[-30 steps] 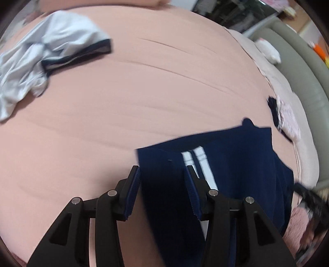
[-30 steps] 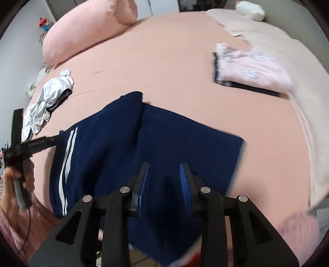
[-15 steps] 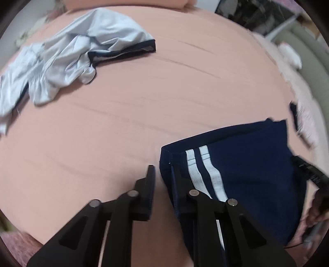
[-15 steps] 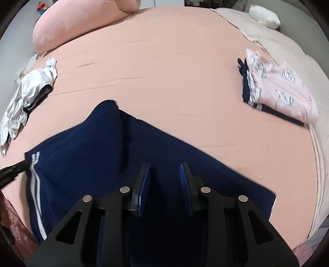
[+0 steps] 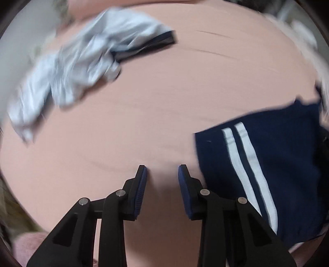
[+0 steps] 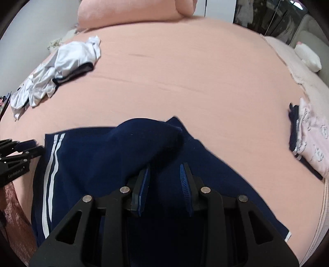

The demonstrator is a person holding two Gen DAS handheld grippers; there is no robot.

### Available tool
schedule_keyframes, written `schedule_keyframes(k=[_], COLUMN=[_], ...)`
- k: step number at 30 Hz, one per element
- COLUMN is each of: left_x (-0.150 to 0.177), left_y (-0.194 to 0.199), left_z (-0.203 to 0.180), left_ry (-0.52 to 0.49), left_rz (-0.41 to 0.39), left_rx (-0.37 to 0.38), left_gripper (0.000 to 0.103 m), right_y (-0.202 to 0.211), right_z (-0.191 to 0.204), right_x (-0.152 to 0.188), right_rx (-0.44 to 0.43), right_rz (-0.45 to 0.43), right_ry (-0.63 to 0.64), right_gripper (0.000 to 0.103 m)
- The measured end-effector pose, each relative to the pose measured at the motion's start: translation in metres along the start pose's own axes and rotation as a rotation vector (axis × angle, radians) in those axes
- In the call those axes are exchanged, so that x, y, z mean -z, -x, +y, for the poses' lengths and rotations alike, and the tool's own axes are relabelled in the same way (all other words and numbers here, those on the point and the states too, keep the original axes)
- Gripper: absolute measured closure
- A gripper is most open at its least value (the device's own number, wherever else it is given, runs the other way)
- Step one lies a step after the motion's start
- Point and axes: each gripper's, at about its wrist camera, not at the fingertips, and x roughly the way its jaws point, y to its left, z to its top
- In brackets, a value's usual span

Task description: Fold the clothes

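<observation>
Left wrist view: salmon-pink cotton bedsheet point(image 5: 164, 98), smooth with faint creases. Crumpled pale grey-white garment with dark trim point(image 5: 82, 59), blurred, at the far left. Navy blue knit shorts with two white side stripes point(image 5: 277, 164), lying flat at the right. Left gripper point(image 5: 162, 170), black with blue ribbed pads, jaws opening over bare sheet just beside the shorts' edge, nothing between them.

Right wrist view: same sheet point(image 6: 185, 71); rolled pink bolster point(image 6: 133, 12) at the far edge; folded pale pink printed garment point(image 6: 310, 141) at the right; white plush object point(image 6: 308, 57) beyond it. Shorts point(image 6: 102, 164) spread nearest, one rounded fold humped in the middle. Right gripper point(image 6: 164, 170) narrowly parted over the navy cloth; grip cannot be told.
</observation>
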Motion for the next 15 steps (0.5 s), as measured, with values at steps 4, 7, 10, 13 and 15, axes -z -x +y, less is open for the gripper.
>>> schedule_keyframes(k=[4, 7, 10, 13, 15], left_x=[-0.009, -0.015, -0.020, -0.018, -0.016], left_y=[0.008, 0.006, -0.017, -0.014, -0.006], left_z=[0.014, 0.005, -0.023, -0.056, -0.054], left_ry=[0.075, 0.061, -0.006, -0.118, -0.120], left_rz=[-0.023, -0.046, -0.017, -0.062, -0.058], left_rx=[0.257, 0.319, 0.289, 0.129, 0.101], left_gripper=[0.051, 0.042, 0.047, 0.085, 0.095], right_y=[0.007, 0.003, -0.001, -0.007, -0.012], right_z=[-0.029, -0.027, -0.025, -0.013, -0.006], right_x=[-0.001, -0.004, -0.008, -0.008, -0.008], right_rx=[0.014, -0.010, -0.041, -0.090, -0.046], right_rz=[-0.052, -0.028, -0.004, 0.007, 0.007], right_ry=[-0.161, -0.144, -0.127, -0.103, -0.083], right_gripper=[0.073, 0.072, 0.072, 0.072, 0.072])
